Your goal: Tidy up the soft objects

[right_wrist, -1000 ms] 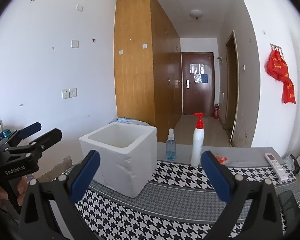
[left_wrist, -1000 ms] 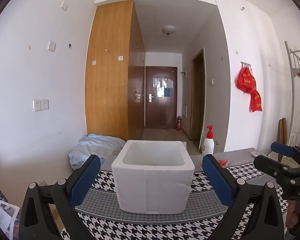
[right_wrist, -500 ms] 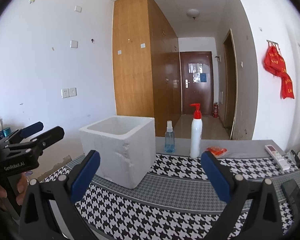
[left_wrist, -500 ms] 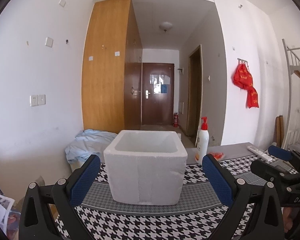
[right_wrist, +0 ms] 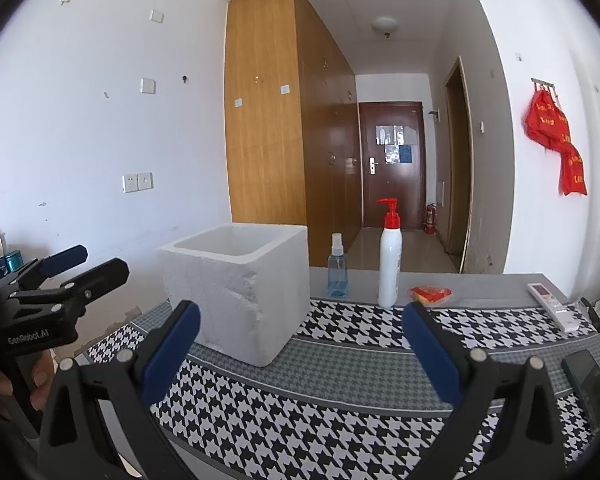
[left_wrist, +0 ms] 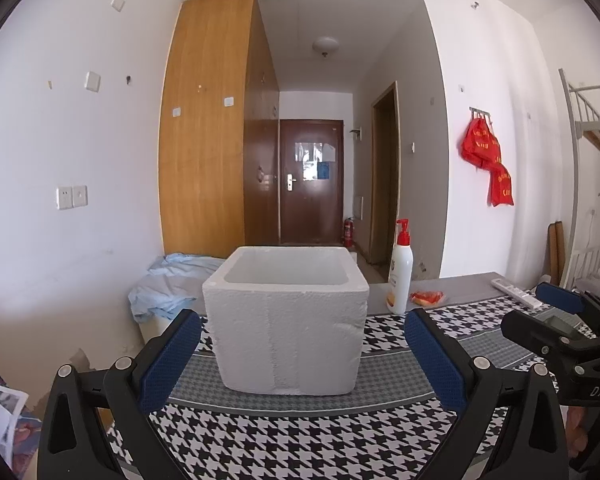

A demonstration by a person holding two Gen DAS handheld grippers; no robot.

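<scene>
Foam box (left_wrist: 286,320) stands open-topped on the houndstooth-covered tabletop (left_wrist: 340,436), directly ahead of the left tongs (left_wrist: 300,364), presumably as the receptacle for the soft objects; none of those can be identified in either view. Both the left tongs and the right tongs (right_wrist: 300,354) are spread wide and hold nothing, hovering above the cloth short of the box. Lotion bottle (right_wrist: 389,256), spray bottle (right_wrist: 337,266) and remote control (right_wrist: 553,306) sit toward the far edge, apart from the box.
</scene>
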